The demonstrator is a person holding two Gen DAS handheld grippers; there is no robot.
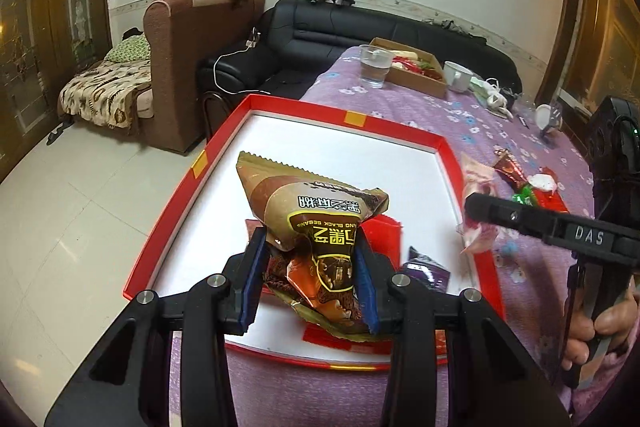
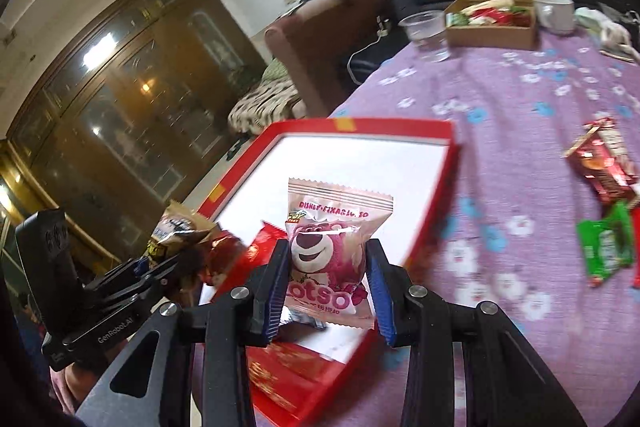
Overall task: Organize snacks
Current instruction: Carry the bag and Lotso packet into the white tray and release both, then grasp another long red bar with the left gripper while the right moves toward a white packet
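- Purple flowered cloth is covering the desk (image 1: 400, 115), with the red tray (image 1: 404, 129) sitting near its edge.
- Left tool (image 1: 310, 267) is pinching a brown sesame packet (image 1: 316, 219) over the tray.
- Right tool (image 2: 326, 285) is pinching a pink bear packet (image 2: 332, 247) above the tray's near side.
- A few packets are lying inside already; red and green sweets (image 2: 608, 247) are waiting outside, so I judge it partway done.

Red-rimmed tray (image 1: 448, 147) had a white floor; tablecloth (image 2: 500, 107) was purple with white-blue flowers; sesame packet (image 1: 316, 227) brown-gold; bear packet (image 2: 328, 247) pink; loose wrappers green (image 2: 606, 247) and red (image 2: 600, 163).
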